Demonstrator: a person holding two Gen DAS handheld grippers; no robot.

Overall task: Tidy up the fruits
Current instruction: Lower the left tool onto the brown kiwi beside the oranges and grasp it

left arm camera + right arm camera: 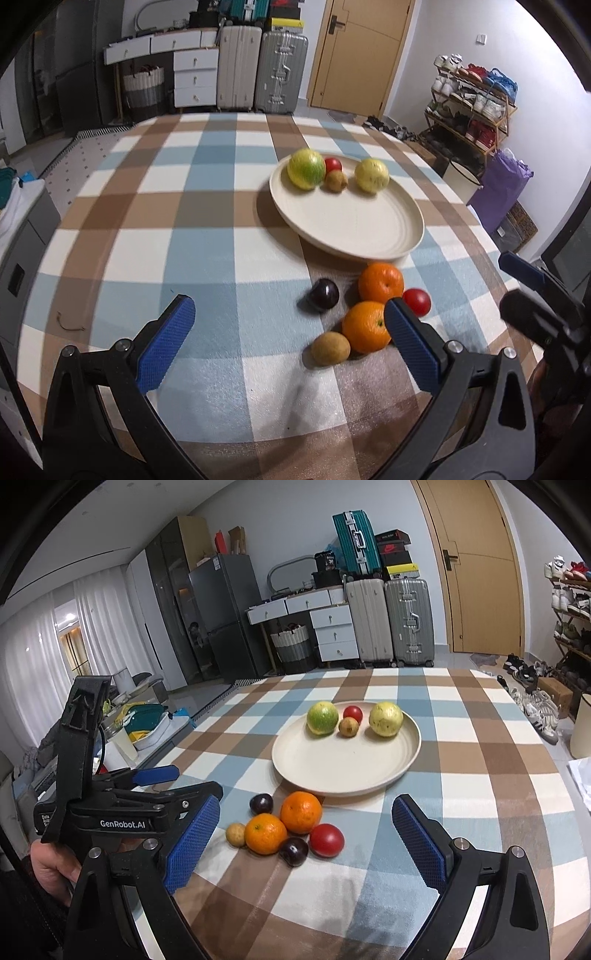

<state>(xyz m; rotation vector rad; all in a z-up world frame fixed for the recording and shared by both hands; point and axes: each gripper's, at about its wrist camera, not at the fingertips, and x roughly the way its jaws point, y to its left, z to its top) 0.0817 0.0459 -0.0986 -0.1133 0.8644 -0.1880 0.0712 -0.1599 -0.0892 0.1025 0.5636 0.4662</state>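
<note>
Both tongs (288, 328) (306, 830) hover agape above loose fruit (284, 827).

1. Left gripper (290, 325): black frame, two blue cross-hatched fingers (165, 345), silver screws at the finger pivots.
2. Right gripper (306, 840): same build.
3. Left gripper body, seen from the right wrist: white "GenRobot.AI" lettering, thin black cable.
</note>
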